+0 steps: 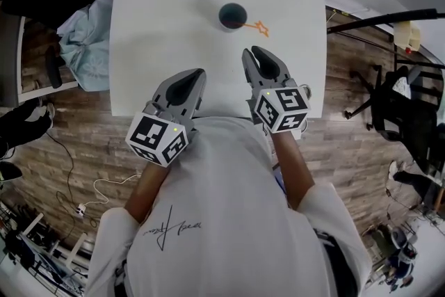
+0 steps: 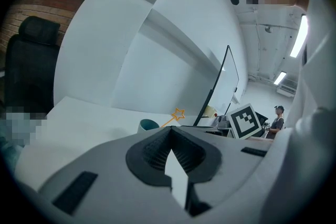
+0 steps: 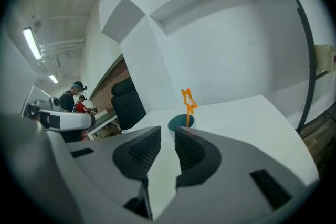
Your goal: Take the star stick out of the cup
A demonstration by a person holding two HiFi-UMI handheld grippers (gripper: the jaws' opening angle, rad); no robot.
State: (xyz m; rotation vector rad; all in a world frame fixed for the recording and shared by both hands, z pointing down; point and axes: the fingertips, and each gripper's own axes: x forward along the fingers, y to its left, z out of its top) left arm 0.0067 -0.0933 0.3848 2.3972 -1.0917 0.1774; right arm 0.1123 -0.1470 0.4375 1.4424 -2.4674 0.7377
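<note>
A dark teal cup (image 1: 232,16) stands on the white table (image 1: 160,24), far of centre. The orange star stick (image 1: 261,28) leans out of it to the right, star end over the rim. My left gripper (image 1: 199,73) hovers near the table's front edge, jaws shut and empty. My right gripper (image 1: 250,52) is closer to the cup, jaws a small gap apart with nothing between them. In the left gripper view the cup (image 2: 148,124) and star (image 2: 179,114) lie beyond the gripper (image 2: 169,129). In the right gripper view the cup (image 3: 179,123) and star (image 3: 188,99) are straight ahead of the gripper (image 3: 168,131).
A light blue cloth (image 1: 87,38) lies off the table's left edge. A black pole (image 1: 389,17) and an office chair (image 1: 389,97) stand to the right on the wood floor. A black chair (image 3: 128,102) sits behind the table. People stand far off.
</note>
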